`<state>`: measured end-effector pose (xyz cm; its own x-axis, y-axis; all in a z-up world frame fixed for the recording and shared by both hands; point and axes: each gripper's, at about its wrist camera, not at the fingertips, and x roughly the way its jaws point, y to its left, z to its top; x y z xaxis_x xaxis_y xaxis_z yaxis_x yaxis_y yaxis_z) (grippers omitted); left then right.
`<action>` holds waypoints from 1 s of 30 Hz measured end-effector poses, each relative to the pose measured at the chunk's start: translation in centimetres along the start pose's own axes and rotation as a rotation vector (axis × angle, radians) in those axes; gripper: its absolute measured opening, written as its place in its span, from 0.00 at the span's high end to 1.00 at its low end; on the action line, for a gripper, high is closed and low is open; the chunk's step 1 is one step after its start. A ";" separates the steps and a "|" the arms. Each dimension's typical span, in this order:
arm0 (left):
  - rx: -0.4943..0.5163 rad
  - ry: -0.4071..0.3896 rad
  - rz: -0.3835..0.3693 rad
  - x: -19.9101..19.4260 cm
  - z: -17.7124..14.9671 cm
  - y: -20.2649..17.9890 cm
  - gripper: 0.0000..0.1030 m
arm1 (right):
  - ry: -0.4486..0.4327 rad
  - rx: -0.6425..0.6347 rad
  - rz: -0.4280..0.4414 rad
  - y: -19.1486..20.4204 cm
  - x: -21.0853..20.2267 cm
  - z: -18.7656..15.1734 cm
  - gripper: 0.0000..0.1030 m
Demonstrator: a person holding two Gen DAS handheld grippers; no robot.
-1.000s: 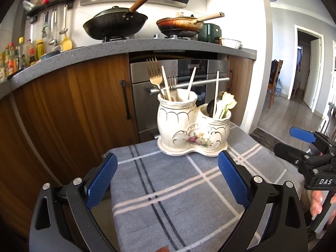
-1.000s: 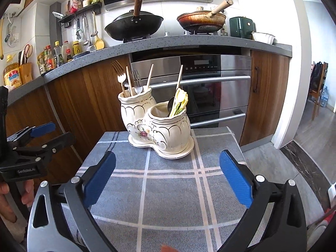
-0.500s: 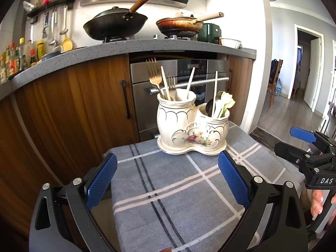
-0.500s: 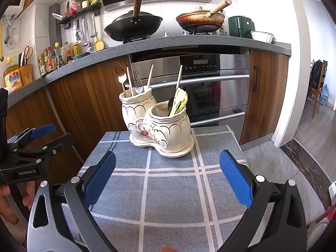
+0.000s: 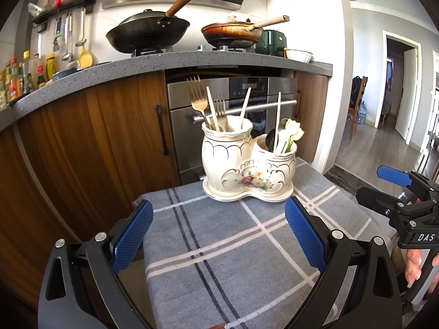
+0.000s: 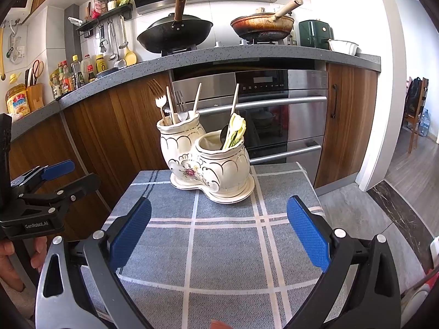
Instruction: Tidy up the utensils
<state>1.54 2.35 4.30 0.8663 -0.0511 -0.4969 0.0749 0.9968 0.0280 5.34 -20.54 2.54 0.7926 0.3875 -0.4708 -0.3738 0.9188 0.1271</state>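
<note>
- The left tongs (image 5: 218,226) hover low over the near part of the cloth-covered surface (image 5: 219,246), blue pads wide apart with nothing between them.
- The right tongs (image 6: 219,226) hover beside them over the same grey checked cloth, pads likewise spread and empty.
- A cream double-pot utensil holder (image 5: 248,163) stands upright at the far edge of the surface, well ahead of both tongs.
- Its taller pot, on the left, holds forks (image 5: 197,98) and pale sticks that may be chopsticks; which they are cannot be told for sure.
- Its shorter pot holds a dark spoon (image 5: 270,139), pale green-white spoons (image 5: 293,134) and one more pale stick.
- Behind the holder stands an oven (image 5: 233,104) under a grey kitchen counter with two pans on it.
- A hand (image 5: 413,264) grips the right tool at the right edge of the left view.
</note>
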 end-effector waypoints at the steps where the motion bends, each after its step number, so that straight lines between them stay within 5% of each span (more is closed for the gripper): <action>1: -0.001 0.001 -0.001 0.0 0.0 0.0 0.07 | 0.001 0.001 0.001 0.0 0.0 0.0 0.05; 30: 0.009 0.003 -0.009 0.3 -0.1 -0.1 0.07 | 0.017 0.001 -0.001 0.0 0.4 -0.1 0.05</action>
<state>1.77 2.21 4.05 0.8643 -0.0595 -0.4995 0.0869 0.9957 0.0318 5.61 -20.42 2.29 0.7846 0.3857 -0.4854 -0.3728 0.9191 0.1277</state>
